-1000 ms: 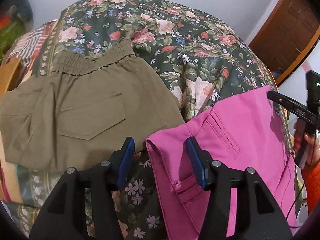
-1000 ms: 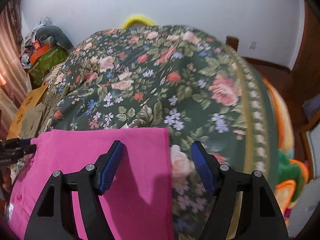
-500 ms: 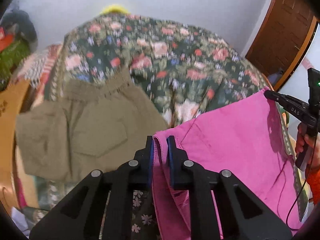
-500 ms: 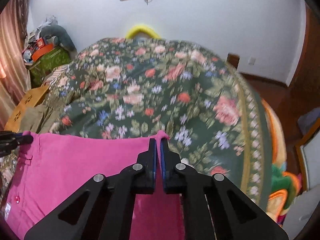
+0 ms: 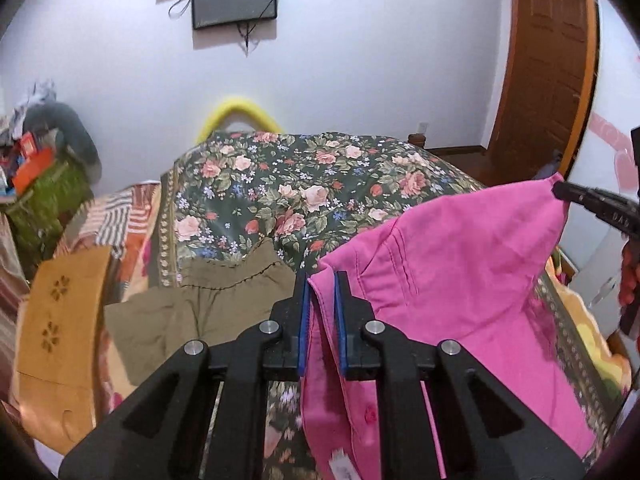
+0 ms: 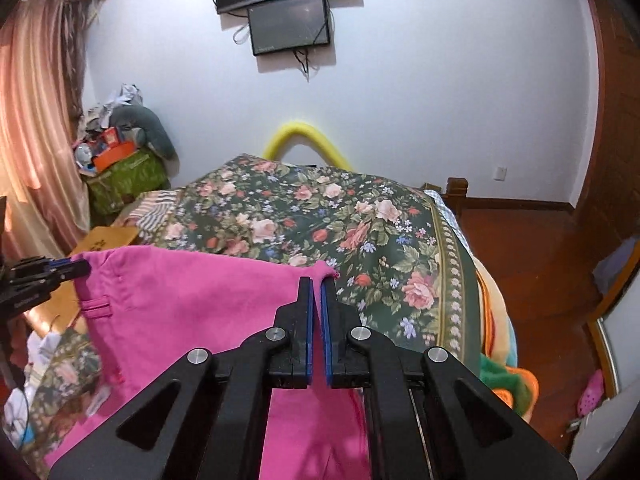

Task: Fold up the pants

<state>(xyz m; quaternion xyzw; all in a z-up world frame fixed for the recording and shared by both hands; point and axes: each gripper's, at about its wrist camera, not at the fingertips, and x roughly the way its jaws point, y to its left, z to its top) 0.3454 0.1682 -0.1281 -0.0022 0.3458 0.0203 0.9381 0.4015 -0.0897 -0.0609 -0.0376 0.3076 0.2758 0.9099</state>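
Floral bedspread (image 5: 304,184) covers the bed; white wall behind it with two dark screens (image 6: 286,4), wooden door (image 5: 548,60) to its right. Pink pants (image 5: 460,264) held above the bedspread's near edge, left gripper (image 5: 320,292) and right gripper (image 6: 316,296) each clamped on a top corner. Olive shorts (image 5: 208,308) lie flat on the bedspread, left of the pants.
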